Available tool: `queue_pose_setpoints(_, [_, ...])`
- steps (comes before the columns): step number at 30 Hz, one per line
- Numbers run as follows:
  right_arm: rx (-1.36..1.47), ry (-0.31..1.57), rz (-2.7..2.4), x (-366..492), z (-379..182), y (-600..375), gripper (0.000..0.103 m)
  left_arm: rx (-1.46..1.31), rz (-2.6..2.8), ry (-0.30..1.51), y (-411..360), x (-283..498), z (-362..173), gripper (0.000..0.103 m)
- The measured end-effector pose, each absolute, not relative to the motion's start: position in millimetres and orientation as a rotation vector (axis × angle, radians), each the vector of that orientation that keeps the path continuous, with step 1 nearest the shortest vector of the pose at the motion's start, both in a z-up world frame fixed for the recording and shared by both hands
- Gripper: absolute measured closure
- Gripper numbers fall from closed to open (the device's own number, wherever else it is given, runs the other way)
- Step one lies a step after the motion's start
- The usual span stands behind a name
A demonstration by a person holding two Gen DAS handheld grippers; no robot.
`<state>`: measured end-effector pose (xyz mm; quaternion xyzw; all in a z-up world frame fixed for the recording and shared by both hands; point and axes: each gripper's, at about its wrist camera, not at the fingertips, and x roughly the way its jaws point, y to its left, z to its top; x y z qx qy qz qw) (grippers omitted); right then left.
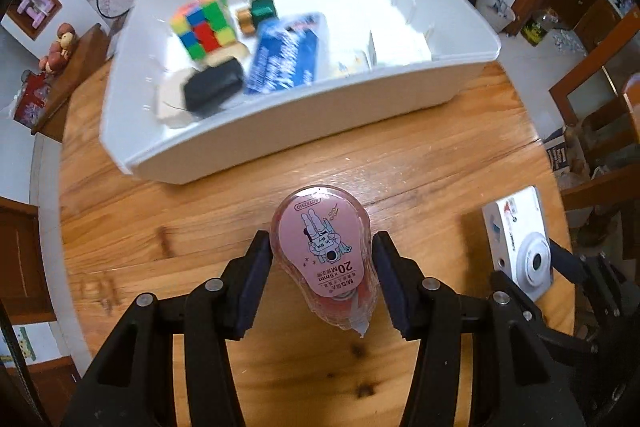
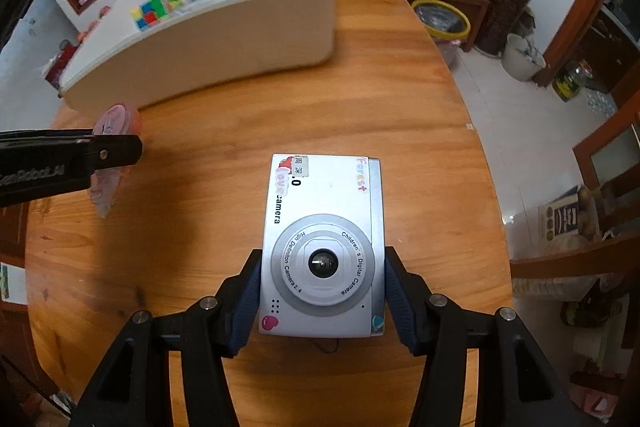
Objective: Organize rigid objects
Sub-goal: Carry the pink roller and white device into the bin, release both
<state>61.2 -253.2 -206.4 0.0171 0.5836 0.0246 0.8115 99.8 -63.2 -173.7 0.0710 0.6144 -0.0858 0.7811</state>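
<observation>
Holding a pink tape (image 1: 325, 251) in my left gripper (image 1: 322, 281), I am seeing both pads pressing on its sides, its clear tip pointing back toward the camera. My right gripper (image 2: 322, 297) is pinching a silver camera (image 2: 322, 247) by its short ends, lens facing up at me.

Ahead of the tape, bare table (image 1: 400, 163) is lying between it and the near wall of the white bin (image 1: 280, 131), so I am looking at open room there. To the right, the camera (image 1: 520, 243) is sitting close beside my left gripper, with the right gripper's finger just past it, which is leaving a narrow gap between the two hands. In the right view the table's rim (image 2: 486, 187) is curving close by on the right, with tiled floor beyond it.

My left view is looking down into the bin: a cube (image 1: 202, 25), a green block (image 1: 264, 7), a blue packet (image 1: 286, 53) and a black object (image 1: 214, 87) are crowding its left and middle, while the right part is showing bare white floor. The right view is showing only the bin's outer wall (image 2: 224, 39), with the cube (image 2: 156, 9) peeking over the rim. It is also showing the tape (image 2: 116, 131) from the side, hanging clear of the table in the left gripper's finger (image 2: 108, 153).
</observation>
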Motion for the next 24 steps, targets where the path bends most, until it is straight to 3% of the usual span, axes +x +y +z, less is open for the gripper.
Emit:
queue_pose_setpoints(16, [-0.020,0.954,0.174,115.5,-79.8,-202.3,0.046,0.131,-0.175,1.088,-57.9,183.8,-59.6,0.048])
queue_pose_setpoints(24, [-0.013,0.872,0.086,213.7,-51.5,-196.3,0.046,0.047,-0.181,1.050,-64.3,287.6,-58.9,0.048])
